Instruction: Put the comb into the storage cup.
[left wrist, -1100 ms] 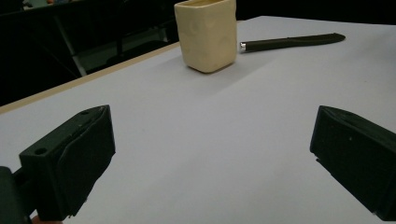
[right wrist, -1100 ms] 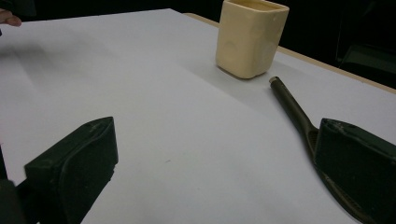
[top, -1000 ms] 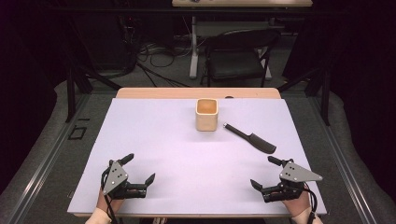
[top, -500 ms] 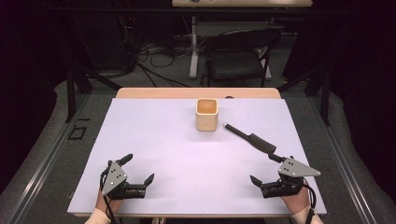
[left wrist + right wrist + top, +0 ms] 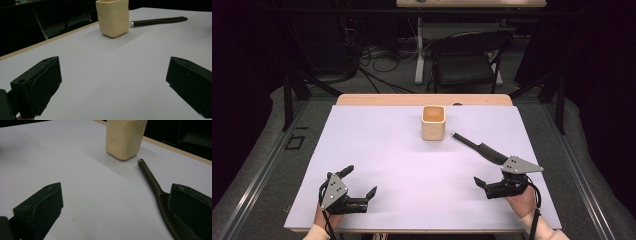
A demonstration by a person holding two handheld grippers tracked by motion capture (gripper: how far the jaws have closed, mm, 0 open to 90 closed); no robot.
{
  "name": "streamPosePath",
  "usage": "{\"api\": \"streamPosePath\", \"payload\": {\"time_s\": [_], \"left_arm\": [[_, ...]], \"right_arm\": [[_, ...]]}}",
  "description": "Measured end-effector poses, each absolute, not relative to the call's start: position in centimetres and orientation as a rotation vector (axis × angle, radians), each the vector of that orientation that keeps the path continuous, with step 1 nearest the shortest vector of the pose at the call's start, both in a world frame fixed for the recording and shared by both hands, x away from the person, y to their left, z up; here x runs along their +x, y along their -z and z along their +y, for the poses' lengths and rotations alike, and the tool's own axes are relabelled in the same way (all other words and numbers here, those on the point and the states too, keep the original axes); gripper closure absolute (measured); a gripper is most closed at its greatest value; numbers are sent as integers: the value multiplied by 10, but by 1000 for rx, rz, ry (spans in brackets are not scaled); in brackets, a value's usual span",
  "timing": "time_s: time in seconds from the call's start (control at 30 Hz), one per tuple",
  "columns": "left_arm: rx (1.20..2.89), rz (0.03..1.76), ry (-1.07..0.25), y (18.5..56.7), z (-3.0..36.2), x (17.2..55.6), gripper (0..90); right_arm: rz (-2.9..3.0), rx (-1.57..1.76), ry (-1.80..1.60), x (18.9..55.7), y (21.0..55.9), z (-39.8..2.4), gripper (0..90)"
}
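Bench: pale lilac top with a wooden strip along the far edge.

Cup: cream, square-sided, upright, open top; stands on the bench past its middle, toward 12 o'clock. Seen also in the left claw view and the right claw view.

Comb: black, with a slim handle tipped in metal; lies flat at about 4 o'clock from the cup. Handle tip is just beside the cup's base but apart from it; toothed end points toward the right claw. In the right claw view the toothed end runs under the right-hand jaw; whether they touch cannot be told.

Left claw: at 7 o'clock on the bench, low over the top, jaws spread wide with nothing between them. Well apart from cup and comb.

Right claw: at 5 o'clock, jaws spread, at the comb's toothed end.

Chair: dark, on the floor beyond the bench.
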State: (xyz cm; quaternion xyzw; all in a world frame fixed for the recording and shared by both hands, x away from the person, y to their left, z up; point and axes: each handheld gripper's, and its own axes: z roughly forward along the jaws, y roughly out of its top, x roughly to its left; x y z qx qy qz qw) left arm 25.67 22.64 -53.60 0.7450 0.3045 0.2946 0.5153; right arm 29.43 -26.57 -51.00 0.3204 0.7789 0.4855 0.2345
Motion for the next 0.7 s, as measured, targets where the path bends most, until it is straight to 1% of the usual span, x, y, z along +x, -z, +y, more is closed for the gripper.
{"api": "streamPosePath", "payload": {"time_s": [0.7], "left_arm": [[1787,727,-706,536,226,257,1]], "right_arm": [[2189,902,-1285,331,510,-249,0]]}}
